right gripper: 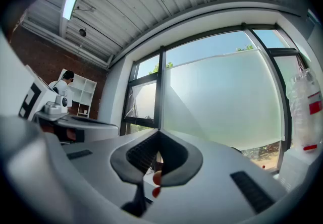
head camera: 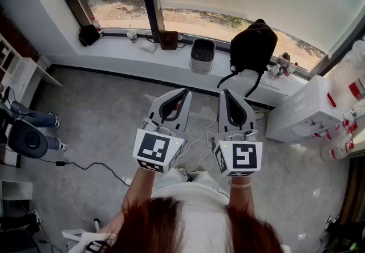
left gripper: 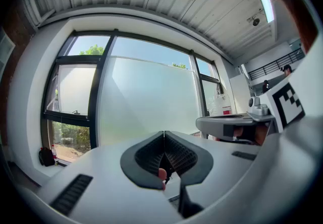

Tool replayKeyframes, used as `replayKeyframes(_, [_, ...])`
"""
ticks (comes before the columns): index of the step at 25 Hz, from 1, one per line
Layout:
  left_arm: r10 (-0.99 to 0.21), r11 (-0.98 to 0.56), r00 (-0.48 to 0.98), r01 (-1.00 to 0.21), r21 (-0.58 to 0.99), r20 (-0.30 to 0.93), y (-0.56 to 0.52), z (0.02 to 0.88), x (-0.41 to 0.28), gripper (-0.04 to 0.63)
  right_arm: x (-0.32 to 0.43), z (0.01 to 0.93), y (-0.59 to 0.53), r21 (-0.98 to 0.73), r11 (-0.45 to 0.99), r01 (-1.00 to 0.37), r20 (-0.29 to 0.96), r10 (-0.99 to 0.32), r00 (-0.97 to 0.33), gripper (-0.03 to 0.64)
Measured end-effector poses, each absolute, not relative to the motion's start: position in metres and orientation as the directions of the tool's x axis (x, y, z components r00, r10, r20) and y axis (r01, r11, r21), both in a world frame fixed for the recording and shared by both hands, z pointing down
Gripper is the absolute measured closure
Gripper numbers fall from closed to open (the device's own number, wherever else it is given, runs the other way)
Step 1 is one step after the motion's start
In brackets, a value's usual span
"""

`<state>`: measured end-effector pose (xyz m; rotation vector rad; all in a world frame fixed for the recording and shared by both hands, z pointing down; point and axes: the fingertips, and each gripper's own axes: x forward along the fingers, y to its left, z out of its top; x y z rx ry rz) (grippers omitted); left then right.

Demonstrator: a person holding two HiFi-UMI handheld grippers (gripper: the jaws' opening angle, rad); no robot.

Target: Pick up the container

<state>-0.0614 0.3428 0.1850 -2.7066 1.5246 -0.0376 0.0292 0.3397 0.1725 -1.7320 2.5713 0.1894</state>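
Observation:
A grey open-topped container (head camera: 202, 55) stands on the white window sill (head camera: 125, 52), to the left of a black backpack (head camera: 252, 47). I hold both grippers side by side at chest height over the floor, short of the sill and pointing toward it. The left gripper (head camera: 185, 92) is shut with nothing between its jaws, and so is the right gripper (head camera: 223, 93). In the left gripper view the black pads (left gripper: 151, 160) meet at a seam, aimed up at the window. The right gripper view shows its pads (right gripper: 174, 160) closed the same way. Neither gripper touches the container.
Also on the sill are a brown bag (head camera: 168, 39), a small cup (head camera: 132, 34) and a black pouch (head camera: 88, 35). A white cabinet (head camera: 302, 110) and clear bottles with red labels (head camera: 348, 132) stand at the right. A cable (head camera: 85, 165) trails across the grey floor; a seated person's legs (head camera: 40, 121) are at the left.

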Motion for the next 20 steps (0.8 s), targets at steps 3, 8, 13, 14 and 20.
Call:
replayKeyframes(3, [-0.85, -0.526, 0.526, -0.85, -0.038, 0.003, 0.341, 0.185, -0.074, 0.578, 0.018, 0.172, 0.339, 0.085, 0.353, -0.932, -0.094, -0.928, -0.36, 0.592])
replayKeyframes(8, [-0.834, -0.552, 0.552, -0.833, -0.038, 0.012, 0.343, 0.19, -0.091, 0.578, -0.001, 0.174, 0.338, 0.088, 0.331, -0.939, -0.09, -0.937, -0.339, 0.592])
replayKeyframes(13, [-0.822, -0.57, 0.57, -0.821, -0.027, 0.007, 0.342, 0.192, -0.112, 0.578, -0.017, 0.175, 0.34, 0.075, 0.296, -0.952, -0.079, -0.95, -0.302, 0.592])
replayKeyframes(14, [-0.821, -0.571, 0.571, -0.82, -0.025, 0.004, 0.341, 0.191, -0.116, 0.578, -0.019, 0.174, 0.339, 0.069, 0.289, -0.955, -0.082, -0.952, -0.295, 0.592])
replayKeyframes(20, [-0.809, -0.588, 0.588, -0.809, -0.017, 0.0, 0.327, 0.192, -0.123, 0.578, -0.021, 0.174, 0.33, 0.062, 0.248, -0.967, -0.089, -0.963, -0.252, 0.592])
